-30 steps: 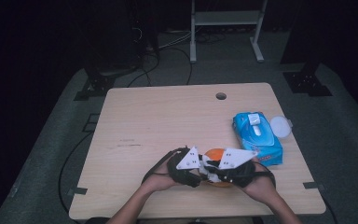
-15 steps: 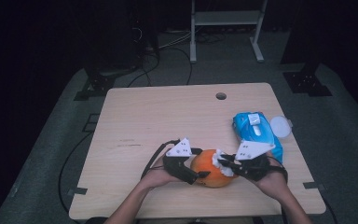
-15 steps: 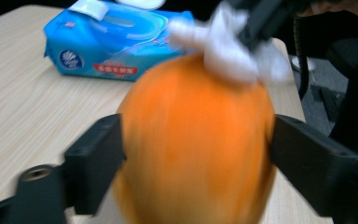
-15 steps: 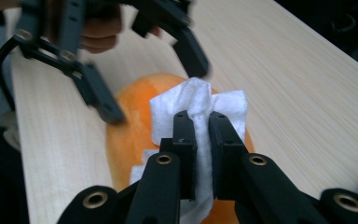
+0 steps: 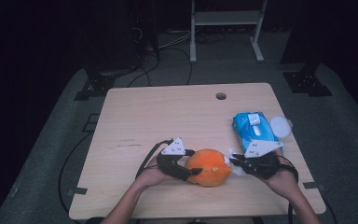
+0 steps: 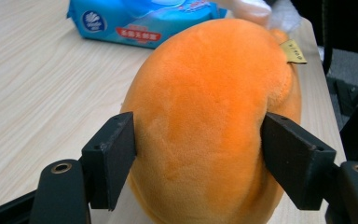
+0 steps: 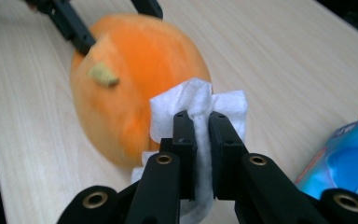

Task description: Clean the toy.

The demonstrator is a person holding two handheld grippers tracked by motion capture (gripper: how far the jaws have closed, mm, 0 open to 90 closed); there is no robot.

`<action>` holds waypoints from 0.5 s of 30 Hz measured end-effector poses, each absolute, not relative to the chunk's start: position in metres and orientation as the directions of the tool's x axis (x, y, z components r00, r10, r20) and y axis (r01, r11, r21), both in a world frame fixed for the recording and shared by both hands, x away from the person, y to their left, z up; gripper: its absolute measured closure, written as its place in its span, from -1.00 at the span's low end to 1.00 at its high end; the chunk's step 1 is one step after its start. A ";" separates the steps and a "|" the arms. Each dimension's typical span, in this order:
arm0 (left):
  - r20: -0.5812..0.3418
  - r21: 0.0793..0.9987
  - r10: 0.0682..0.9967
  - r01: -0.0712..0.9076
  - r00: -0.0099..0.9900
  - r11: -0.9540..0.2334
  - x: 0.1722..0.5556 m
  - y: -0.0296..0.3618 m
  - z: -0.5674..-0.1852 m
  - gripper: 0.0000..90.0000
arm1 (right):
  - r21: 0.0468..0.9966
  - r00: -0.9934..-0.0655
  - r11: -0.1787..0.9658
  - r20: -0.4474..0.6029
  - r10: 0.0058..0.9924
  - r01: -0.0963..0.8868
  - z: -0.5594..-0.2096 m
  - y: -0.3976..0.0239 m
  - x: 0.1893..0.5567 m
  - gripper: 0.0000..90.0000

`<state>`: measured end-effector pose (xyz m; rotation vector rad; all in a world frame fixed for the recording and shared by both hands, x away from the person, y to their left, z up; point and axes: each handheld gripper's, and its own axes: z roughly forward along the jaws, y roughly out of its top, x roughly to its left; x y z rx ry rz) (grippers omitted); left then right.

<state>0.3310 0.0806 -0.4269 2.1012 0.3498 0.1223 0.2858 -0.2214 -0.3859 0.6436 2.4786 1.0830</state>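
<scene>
Low in the centre of the high view, on the desk (image 5: 158, 116), my left hand-held gripper (image 5: 192, 172) has just been closing its jaws onto the orange plush toy (image 5: 208, 166), while my right hand-held gripper (image 5: 233, 162) stays clamped on a white wipe (image 7: 198, 105) just beside it.

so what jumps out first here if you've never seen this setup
A bright orange plush sits at the table's near edge, squeezed between the left gripper's fingers. The right gripper pinches a white wipe against its side, and a blue wipes pack lies just beyond.
</scene>
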 end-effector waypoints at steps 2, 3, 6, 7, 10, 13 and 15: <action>-0.066 0.850 0.299 0.211 0.952 -0.483 0.332 0.081 -0.428 -0.38 | 0.753 -0.843 0.601 -0.121 0.525 0.267 -0.387 -0.224 0.286 0.81; -0.072 0.849 0.299 0.216 0.952 -0.482 0.333 0.080 -0.429 -0.38 | 0.756 -0.846 0.599 -0.115 0.520 0.265 -0.387 -0.224 0.286 0.81; -0.088 0.851 0.289 0.223 0.953 -0.476 0.330 0.073 -0.430 -0.45 | 0.774 -0.869 0.583 -0.090 0.487 0.246 -0.383 -0.212 0.283 0.81; -0.080 0.850 0.283 0.213 0.956 -0.481 0.328 0.071 -0.430 -0.46 | 0.779 -0.873 0.578 -0.085 0.480 0.242 -0.382 -0.209 0.282 0.81; -0.054 0.841 0.278 0.193 0.959 -0.505 0.326 0.069 -0.428 -0.47 | 0.778 -0.883 0.592 -0.109 0.457 0.210 -0.379 -0.195 0.279 0.81; -0.069 0.841 0.290 0.212 0.954 -0.498 0.327 0.072 -0.428 -0.45 | 0.772 -0.884 0.604 -0.125 0.450 0.198 -0.378 -0.193 0.279 0.81; -0.077 0.839 0.297 0.223 0.952 -0.497 0.329 0.074 -0.428 -0.46 | 0.776 -0.878 0.594 -0.113 0.464 0.214 -0.379 -0.199 0.282 0.81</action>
